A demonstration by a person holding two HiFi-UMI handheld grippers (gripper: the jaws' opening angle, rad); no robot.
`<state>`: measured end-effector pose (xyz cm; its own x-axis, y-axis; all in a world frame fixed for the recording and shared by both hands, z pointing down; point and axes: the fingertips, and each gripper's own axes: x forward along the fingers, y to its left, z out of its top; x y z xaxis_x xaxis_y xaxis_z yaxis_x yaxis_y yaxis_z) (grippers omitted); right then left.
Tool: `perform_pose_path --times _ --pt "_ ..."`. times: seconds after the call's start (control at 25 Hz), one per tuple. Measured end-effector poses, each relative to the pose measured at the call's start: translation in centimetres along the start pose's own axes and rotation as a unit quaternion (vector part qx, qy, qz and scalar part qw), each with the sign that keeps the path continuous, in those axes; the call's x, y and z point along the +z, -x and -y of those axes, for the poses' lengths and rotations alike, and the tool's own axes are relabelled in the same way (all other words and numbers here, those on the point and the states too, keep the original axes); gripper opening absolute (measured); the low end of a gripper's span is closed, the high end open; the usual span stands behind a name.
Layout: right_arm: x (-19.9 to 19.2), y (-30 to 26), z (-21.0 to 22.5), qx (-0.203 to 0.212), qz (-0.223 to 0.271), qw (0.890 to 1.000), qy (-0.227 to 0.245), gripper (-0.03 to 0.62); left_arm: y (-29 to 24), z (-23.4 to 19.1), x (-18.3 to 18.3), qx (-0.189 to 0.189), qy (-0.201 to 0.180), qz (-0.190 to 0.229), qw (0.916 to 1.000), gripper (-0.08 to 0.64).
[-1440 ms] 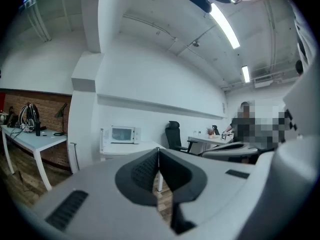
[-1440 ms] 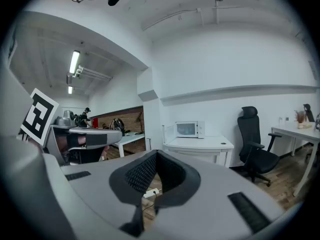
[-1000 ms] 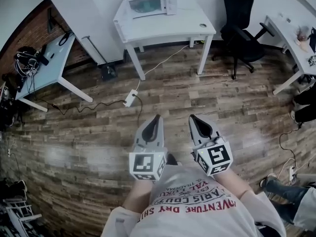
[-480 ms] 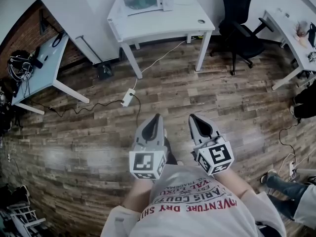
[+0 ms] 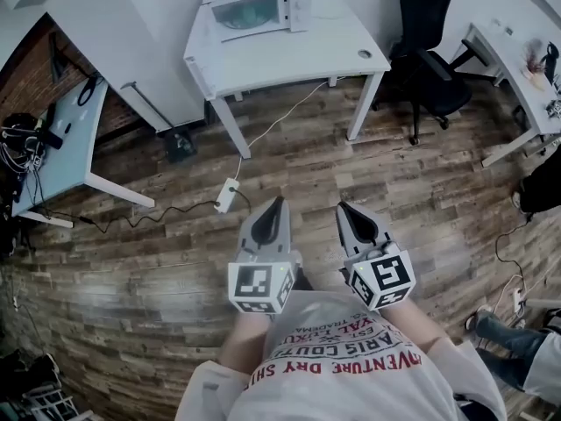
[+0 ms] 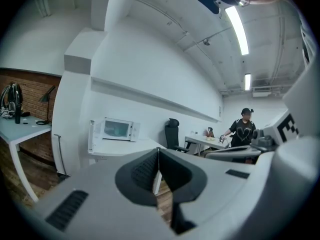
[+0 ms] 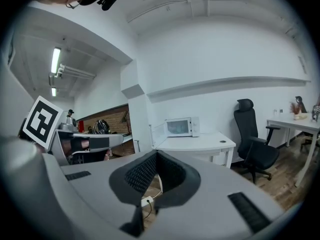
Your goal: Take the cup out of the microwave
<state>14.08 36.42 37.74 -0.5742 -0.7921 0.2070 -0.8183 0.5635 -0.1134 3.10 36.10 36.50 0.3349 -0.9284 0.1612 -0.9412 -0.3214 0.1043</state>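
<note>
Where the white flat-topped desk [image 5: 298, 55] stands at the upper middle of the head view, one boxy white microwave [image 5: 252, 10] sits at its far left end. Its door is shut and its window is tinted green, and the cup cannot be made out behind it.

Left gripper [image 5: 279, 202]: grey, tapered, with dark ribbed pads. Its jaws are pressed together on nothing, low in the centre of the frame, over the wood-plank floor [image 5: 149, 270].

Right gripper [image 5: 344, 207]: same build, jaws likewise together and empty, just beside the left.

Black office chair [image 5: 429, 51]: upper right, beside the desk.
</note>
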Motion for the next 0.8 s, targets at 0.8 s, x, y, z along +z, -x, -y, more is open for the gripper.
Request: perform_pose_path --times 0.8 --pt "4.5 -20.7 5.6 -0.027 -0.004 1.000 -0.009 0.003 -15.0 -15.0 2.6 0.000 0.002 -0.019 0.9998 0.008"
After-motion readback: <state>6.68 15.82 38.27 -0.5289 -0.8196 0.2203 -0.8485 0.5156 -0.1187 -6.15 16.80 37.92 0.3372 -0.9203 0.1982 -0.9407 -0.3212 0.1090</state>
